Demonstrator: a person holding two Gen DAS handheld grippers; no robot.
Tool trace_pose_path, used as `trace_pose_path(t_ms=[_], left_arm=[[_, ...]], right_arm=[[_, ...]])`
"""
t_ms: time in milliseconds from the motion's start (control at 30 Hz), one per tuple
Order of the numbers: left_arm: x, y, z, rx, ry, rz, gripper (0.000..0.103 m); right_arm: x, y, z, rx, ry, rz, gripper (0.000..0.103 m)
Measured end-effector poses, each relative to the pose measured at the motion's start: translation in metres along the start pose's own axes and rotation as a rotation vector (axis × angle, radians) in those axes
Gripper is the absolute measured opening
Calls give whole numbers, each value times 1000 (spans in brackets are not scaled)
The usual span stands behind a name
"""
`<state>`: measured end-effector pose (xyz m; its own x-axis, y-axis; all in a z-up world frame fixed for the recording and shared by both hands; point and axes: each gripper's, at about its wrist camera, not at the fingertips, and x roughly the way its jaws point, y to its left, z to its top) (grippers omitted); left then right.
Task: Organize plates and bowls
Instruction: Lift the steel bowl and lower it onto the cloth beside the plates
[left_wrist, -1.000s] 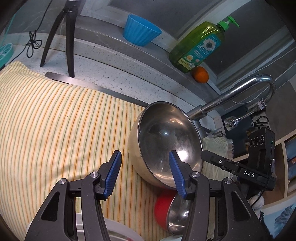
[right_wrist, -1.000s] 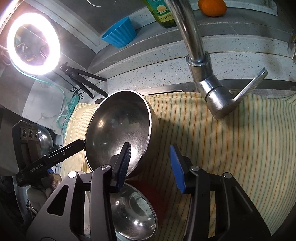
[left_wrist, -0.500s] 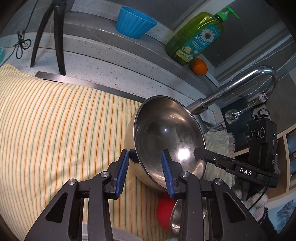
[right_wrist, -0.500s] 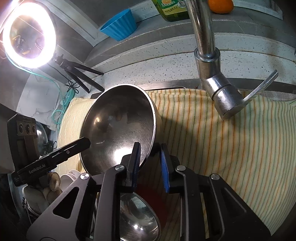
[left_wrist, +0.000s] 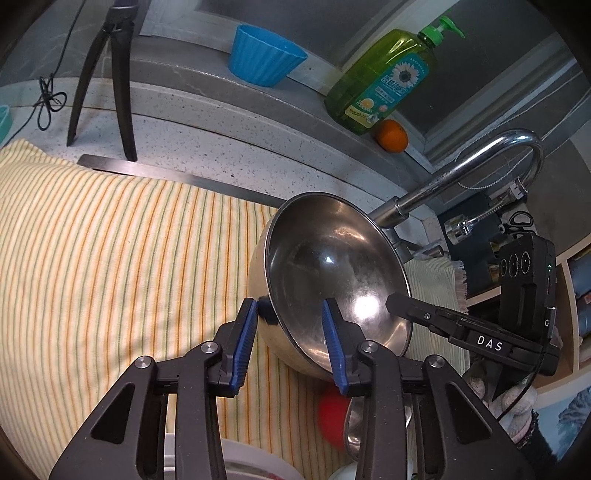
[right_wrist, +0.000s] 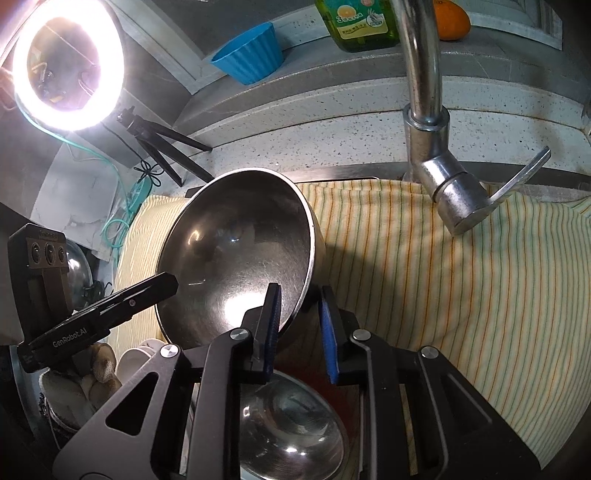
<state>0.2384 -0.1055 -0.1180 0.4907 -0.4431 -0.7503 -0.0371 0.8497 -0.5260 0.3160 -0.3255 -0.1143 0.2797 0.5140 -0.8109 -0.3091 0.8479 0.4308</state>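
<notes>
A large round stainless-steel bowl (left_wrist: 332, 273) tilts on its side above the yellow striped cloth (left_wrist: 110, 266), just before the curved chrome faucet (right_wrist: 424, 110). The left gripper (left_wrist: 290, 339) and right gripper (right_wrist: 301, 325) have just closed, each narrowly pinching the bowl's rim, one blue pad inside, one outside.

A speckled stone counter (right_wrist: 332, 147) runs behind a yellow striped cloth (left_wrist: 92, 266), with a grey ledge (left_wrist: 192, 77) above it carrying a blue cup (left_wrist: 264, 55), a green soap bottle (left_wrist: 384, 81) and an orange (left_wrist: 392, 135). A chrome tap (right_wrist: 424, 74) rises at the counter's edge. A lit ring light (right_wrist: 68, 66) glares on the left beside a black tripod (left_wrist: 114, 74).
</notes>
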Motion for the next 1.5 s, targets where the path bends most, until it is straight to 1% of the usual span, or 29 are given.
trace_pose_path(t_ms=[300,567,867,1133,1367,1500], left_arm=[[-29,5,-2,19,-40,-2,33],[-65,10,-9,54,-63,-21,33],[-100,23,-28,91,-57,-59,33],[-121,34,-44,114,-46,-80,33],[-146,51,-60,104,-61,-82,33],[-159,62,-68,100,-74,-65,33]], right_arm=[[-10,25,-7,-20,-35,4,22],[-26,56,-24,-32,-59,15,22],[-45,92,-61,-24,-93,7,22],[-50,115,-90,2,-101,8,22],[-50,140,-116,-6,-91,28,22],[-48,158,-128,-24,-81,46,22]])
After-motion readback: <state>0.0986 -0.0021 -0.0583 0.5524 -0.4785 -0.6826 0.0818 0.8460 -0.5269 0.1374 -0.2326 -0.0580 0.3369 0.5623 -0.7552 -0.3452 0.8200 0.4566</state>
